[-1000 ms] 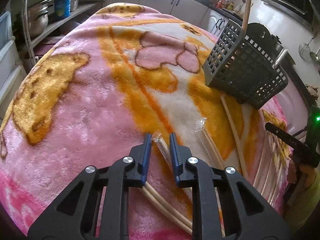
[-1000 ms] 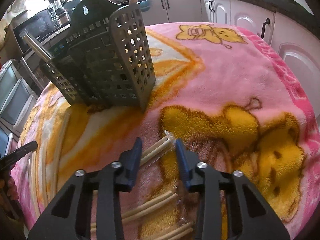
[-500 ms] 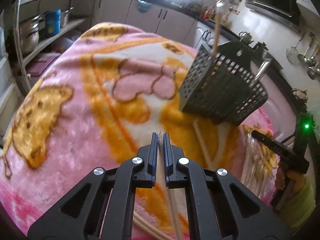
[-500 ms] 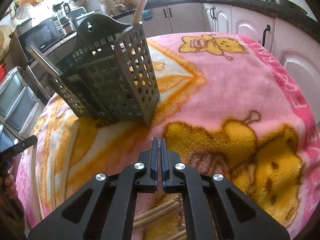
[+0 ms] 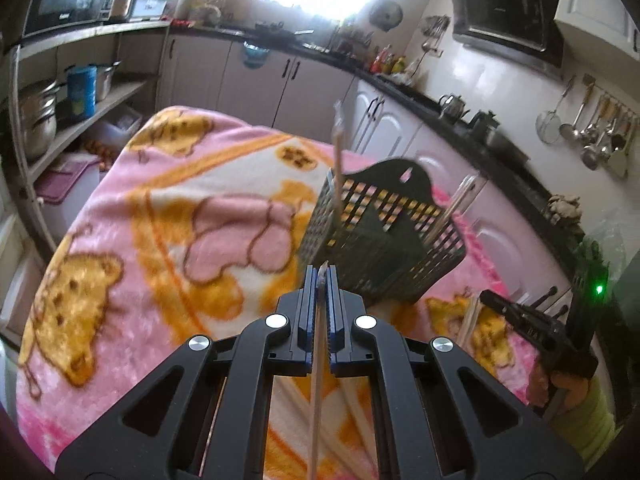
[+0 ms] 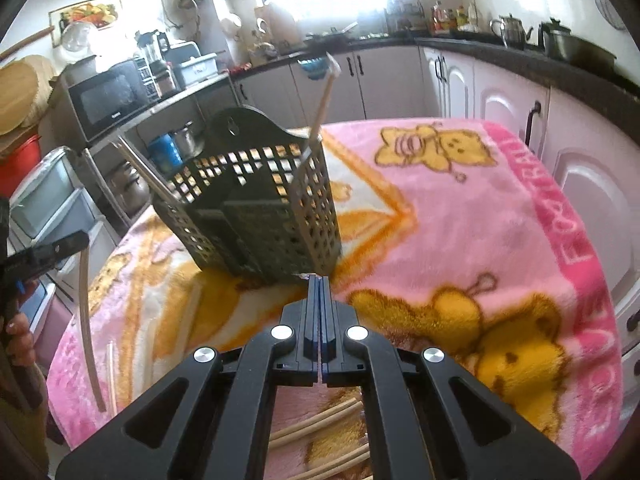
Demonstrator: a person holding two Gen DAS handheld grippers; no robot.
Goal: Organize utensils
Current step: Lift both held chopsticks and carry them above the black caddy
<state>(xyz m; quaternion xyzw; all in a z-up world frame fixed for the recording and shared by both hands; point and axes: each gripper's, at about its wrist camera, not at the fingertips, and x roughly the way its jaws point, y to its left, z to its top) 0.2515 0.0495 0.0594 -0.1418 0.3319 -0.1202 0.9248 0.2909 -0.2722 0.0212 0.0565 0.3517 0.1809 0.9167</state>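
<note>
My left gripper (image 5: 322, 270) is shut on a wrapped pair of chopsticks (image 5: 316, 400) that hangs down between the pads, lifted off the pink blanket (image 5: 160, 240). The right wrist view shows that pair (image 6: 85, 320) dangling from the left gripper (image 6: 60, 246). My right gripper (image 6: 319, 278) is shut too, with a sliver of wrapper at its tips. In the left wrist view pale sticks (image 5: 468, 320) hang under the right gripper (image 5: 490, 298). The dark grid basket (image 5: 392, 252) (image 6: 256, 216) stands tilted ahead of both, with a chopstick (image 5: 338, 168) upright in it.
More loose chopsticks (image 6: 316, 420) lie on the blanket (image 6: 460, 220) under my right gripper. A shelf with pots (image 5: 40, 120) is left of the table, and cabinets (image 6: 500, 92) run behind it. A person's hand (image 6: 16, 332) shows at the left edge.
Both grippers closed on wrapped chopsticks that lay on the blanket and rose with them. The basket now sits lower and farther in both views.
</note>
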